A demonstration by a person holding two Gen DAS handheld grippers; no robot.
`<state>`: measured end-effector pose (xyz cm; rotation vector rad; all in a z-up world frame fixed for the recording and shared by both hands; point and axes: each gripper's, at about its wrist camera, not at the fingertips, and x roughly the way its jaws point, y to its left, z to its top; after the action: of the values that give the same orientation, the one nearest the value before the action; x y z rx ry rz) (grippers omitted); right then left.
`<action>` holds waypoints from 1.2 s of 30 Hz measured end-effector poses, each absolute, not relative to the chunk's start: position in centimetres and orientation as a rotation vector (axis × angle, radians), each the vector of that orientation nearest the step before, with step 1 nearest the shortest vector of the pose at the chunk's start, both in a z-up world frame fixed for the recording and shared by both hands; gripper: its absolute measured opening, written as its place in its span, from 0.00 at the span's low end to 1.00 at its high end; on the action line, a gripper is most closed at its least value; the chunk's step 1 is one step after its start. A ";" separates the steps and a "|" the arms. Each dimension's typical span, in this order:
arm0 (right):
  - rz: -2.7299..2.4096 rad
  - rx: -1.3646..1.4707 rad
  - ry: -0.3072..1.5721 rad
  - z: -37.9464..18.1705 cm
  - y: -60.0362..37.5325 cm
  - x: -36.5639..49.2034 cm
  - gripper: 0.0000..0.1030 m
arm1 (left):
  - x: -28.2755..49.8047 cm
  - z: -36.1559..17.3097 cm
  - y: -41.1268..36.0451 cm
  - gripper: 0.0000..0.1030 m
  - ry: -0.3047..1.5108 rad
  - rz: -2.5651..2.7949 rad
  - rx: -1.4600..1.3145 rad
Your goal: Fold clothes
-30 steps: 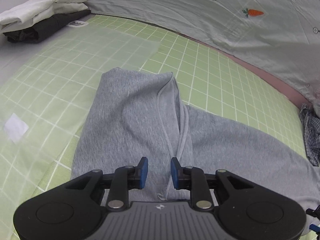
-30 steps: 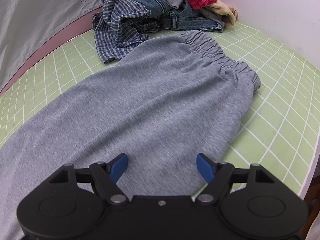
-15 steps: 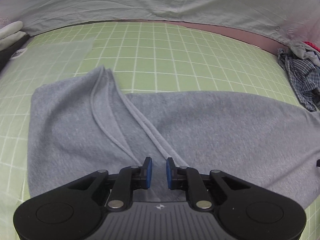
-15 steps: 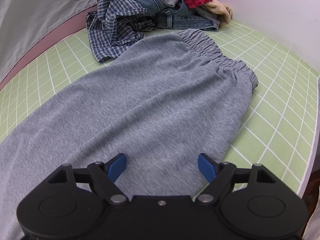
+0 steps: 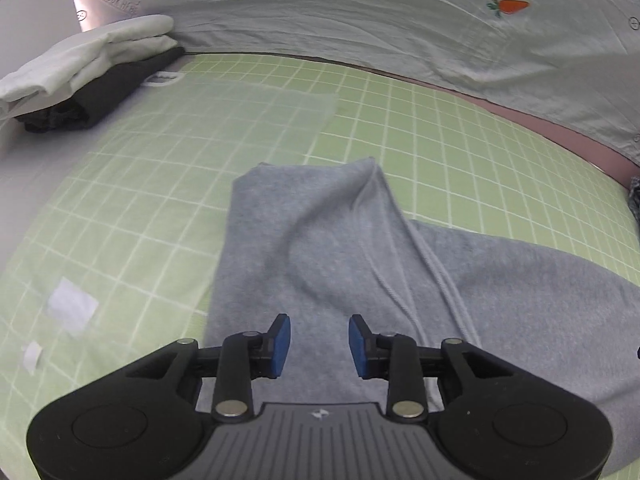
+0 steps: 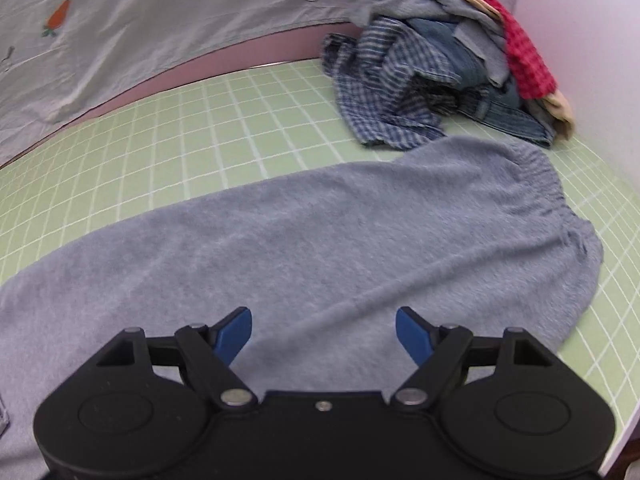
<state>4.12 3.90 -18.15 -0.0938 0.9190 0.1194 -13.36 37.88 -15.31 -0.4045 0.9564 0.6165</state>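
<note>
A green checked table (image 5: 400, 128) carries grey sweatpants (image 6: 320, 232) lying lengthwise between the two tongs; the leg end, seemingly doubled over, sits ahead of the left tongs (image 5: 319, 346), the waistband ahead of the right tongs (image 6: 323, 330); both gape, holding nothing.

Left wrist cam: we sit low behind the left gripper (image 5: 316, 346), looking forward along its jaws over the folded end of the grey sweatpants (image 5: 320, 248), toward the folded stack (image 5: 92, 72) at far left. Right wrist cam: same low, close pose behind the right gripper (image 6: 323, 334), facing the waistband end and the clothes pile (image 6: 440, 68) in the far corner. Both views share the sweatpants, the green grid mat (image 5: 400, 120) and the carrot-print sheet (image 5: 360, 20).
</note>
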 end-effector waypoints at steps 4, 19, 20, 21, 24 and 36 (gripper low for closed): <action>0.263 -0.129 0.918 -17.9 9.2 2.2 0.72 | -15.1 -16.0 39.5 0.35 1.017 0.652 -0.392; 0.627 -0.115 0.966 -18.6 22.5 -5.7 0.43 | -19.0 -17.5 40.4 0.35 1.072 0.474 -0.439; 0.641 -0.112 0.971 -18.7 22.8 -6.0 0.44 | -19.2 -17.4 40.5 0.35 1.070 0.459 -0.448; 0.655 -0.111 0.975 -18.8 23.1 -6.2 0.44 | -19.3 -17.3 40.6 0.35 1.068 0.445 -0.457; 0.660 -0.139 0.979 -19.1 24.2 -6.8 0.44 | -19.4 -17.4 40.6 0.35 1.081 0.428 -0.465; 0.685 -0.248 1.010 -19.5 25.0 -7.4 0.31 | -20.2 -17.6 40.7 0.36 1.112 0.494 -0.553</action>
<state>-7.41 25.05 -19.45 -0.2477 1.0104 0.6853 -20.19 40.66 -17.59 -0.5530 1.1124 0.4943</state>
